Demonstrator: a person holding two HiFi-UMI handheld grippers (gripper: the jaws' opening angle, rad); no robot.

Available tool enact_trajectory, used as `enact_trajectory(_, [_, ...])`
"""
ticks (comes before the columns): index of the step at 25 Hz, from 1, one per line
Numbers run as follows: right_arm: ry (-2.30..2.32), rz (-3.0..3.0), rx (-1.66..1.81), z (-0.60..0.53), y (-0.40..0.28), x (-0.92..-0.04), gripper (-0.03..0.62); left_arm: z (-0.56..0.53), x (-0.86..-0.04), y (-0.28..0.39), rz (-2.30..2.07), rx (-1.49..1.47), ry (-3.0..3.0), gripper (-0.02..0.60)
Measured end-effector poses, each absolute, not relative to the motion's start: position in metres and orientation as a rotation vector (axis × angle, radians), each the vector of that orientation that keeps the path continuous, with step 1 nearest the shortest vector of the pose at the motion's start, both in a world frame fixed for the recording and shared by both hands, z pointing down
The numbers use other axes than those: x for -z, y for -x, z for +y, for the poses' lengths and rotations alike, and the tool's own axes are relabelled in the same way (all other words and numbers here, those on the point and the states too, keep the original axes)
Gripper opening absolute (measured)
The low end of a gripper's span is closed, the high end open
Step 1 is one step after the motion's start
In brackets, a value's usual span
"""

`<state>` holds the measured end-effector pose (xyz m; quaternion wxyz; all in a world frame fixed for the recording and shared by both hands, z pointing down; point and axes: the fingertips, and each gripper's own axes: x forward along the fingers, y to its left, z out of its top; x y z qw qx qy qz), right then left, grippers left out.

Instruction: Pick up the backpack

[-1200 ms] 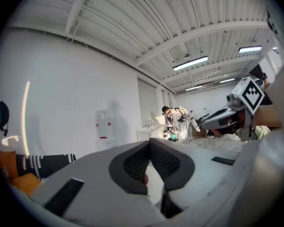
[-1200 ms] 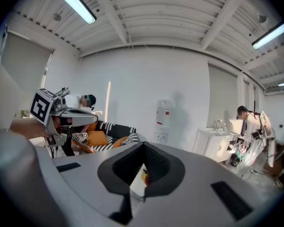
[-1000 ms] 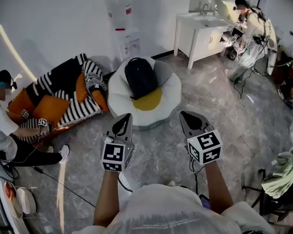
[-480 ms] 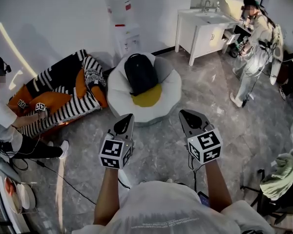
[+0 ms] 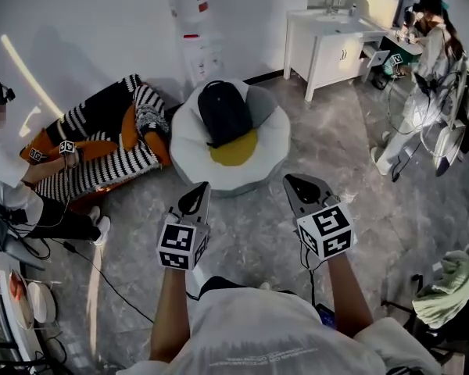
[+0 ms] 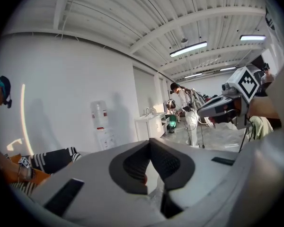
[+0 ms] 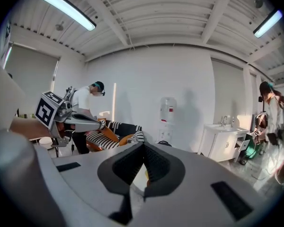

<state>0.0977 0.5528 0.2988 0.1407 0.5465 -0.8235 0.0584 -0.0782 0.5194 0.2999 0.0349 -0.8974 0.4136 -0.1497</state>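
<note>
The backpack (image 5: 224,113) is black and lies on its back in a round white floor seat (image 5: 275,141). Its upper end leans against the seat's raised back and its lower end touches the yellow pad (image 5: 236,151) at the seat's middle. No strap or top handle can be made out from here. Nothing touches the bag.

Both grippers are well apart from it, with a stretch of grey floor (image 5: 250,244) between them and the seat's near rim. The left gripper (image 5: 196,197) and the right gripper (image 5: 302,187) are held side by side, pointing toward the seat and a little downward. Each is clenched with its pads together at the tips and nothing between them, as their own views show.

The task looks to be at the approach, with no grasp begun. The next move calls for closing the gap to the seat, releasing at least one gripper's jaws, and finding a thin part to bite: probably a loop at the top end or a shoulder strap, since the body looks too broad for the jaws.

Beyond the seat, a striped mattress with orange cushions (image 5: 102,143) lies to its left with a person (image 5: 8,182) sitting beside it. A water dispenser (image 5: 195,22) stands against the wall, and another person (image 5: 430,92) stands near a white sink cabinet (image 5: 328,49).
</note>
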Motion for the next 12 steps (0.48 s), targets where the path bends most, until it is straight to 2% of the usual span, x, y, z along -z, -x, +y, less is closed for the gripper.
enact_trajectory(12, [-1.628,-2.358,-0.233,0.564,-0.147,-0.304,0.0,0.53,-0.308,0.042,1.268,0.489,2.781,0.017])
